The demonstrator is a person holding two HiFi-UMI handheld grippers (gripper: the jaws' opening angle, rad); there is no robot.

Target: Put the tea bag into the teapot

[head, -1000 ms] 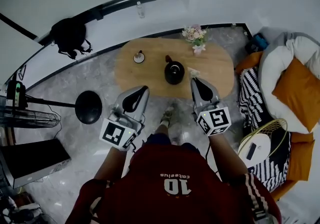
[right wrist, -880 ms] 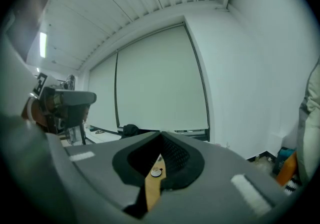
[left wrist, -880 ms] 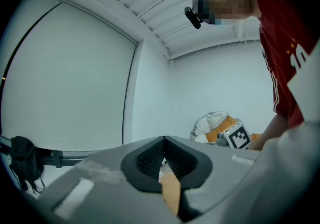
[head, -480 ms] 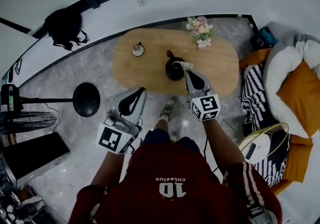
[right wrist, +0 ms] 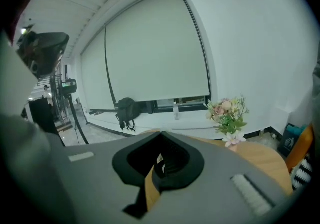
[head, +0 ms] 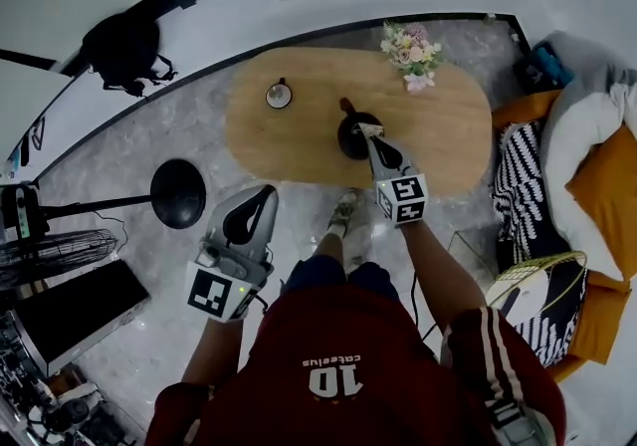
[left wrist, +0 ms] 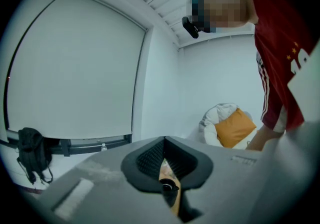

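The black teapot [head: 353, 134] stands in the middle of the oval wooden table [head: 299, 145]. My right gripper [head: 370, 134] reaches over the table's near edge, its tip right above the teapot. It is shut on the tea bag [head: 370, 127], a small pale scrap at its tip. In the right gripper view the jaws [right wrist: 161, 135] are together, with a pale bit of the tea bag [right wrist: 160, 158] showing in the slit. My left gripper [head: 267, 193] hangs over the floor, short of the table, shut with nothing in it. Its closed jaws fill the bottom of the left gripper view [left wrist: 164, 140].
A small cup [head: 279, 94] sits on the table's far left and a vase of flowers [head: 411, 44] at its far right. A black round stand base [head: 179, 193] is on the floor to the left. A beanbag with orange cushions [head: 597, 155] lies to the right.
My right gripper has gone forward from the table's near edge to above the teapot, carrying the tea bag. The left gripper has drifted slightly back and left.
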